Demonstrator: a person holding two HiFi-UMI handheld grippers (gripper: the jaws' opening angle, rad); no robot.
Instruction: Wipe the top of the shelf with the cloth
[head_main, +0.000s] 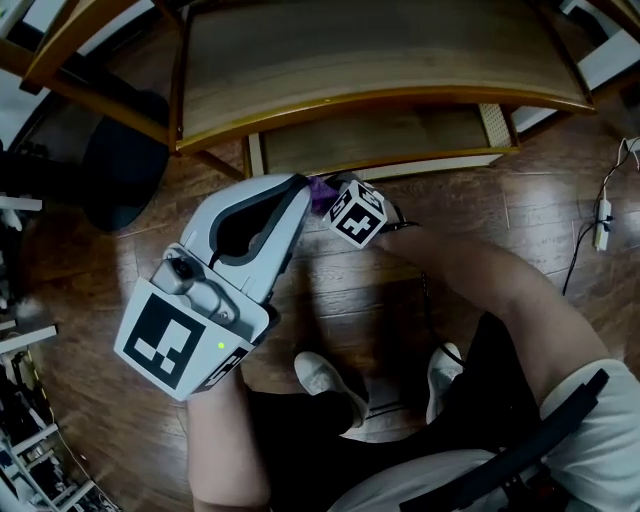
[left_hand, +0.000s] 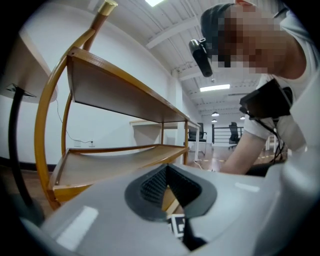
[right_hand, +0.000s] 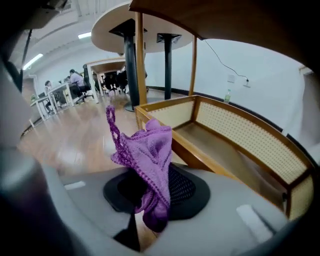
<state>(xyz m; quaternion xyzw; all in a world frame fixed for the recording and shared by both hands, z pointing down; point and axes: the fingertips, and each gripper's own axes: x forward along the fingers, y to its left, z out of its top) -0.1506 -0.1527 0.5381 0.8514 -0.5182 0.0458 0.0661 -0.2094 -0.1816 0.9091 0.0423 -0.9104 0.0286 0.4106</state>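
Purple cloth (right_hand: 150, 155) sits pinched between the right gripper's (right_hand: 152, 200) jaws, bunched above them.

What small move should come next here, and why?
Probably lift the right gripper up to the shelf's top board: its jaws pinch the purple cloth, but it sits low beside the bottom tier, under that board.

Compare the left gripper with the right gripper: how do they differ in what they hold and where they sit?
The right gripper is shut on the purple cloth; the left gripper is shut on nothing. In the head view the left gripper looms large near the camera, while the right gripper sits lower, by the bottom of the shelf. Both are grey with black pads and face the shelf.
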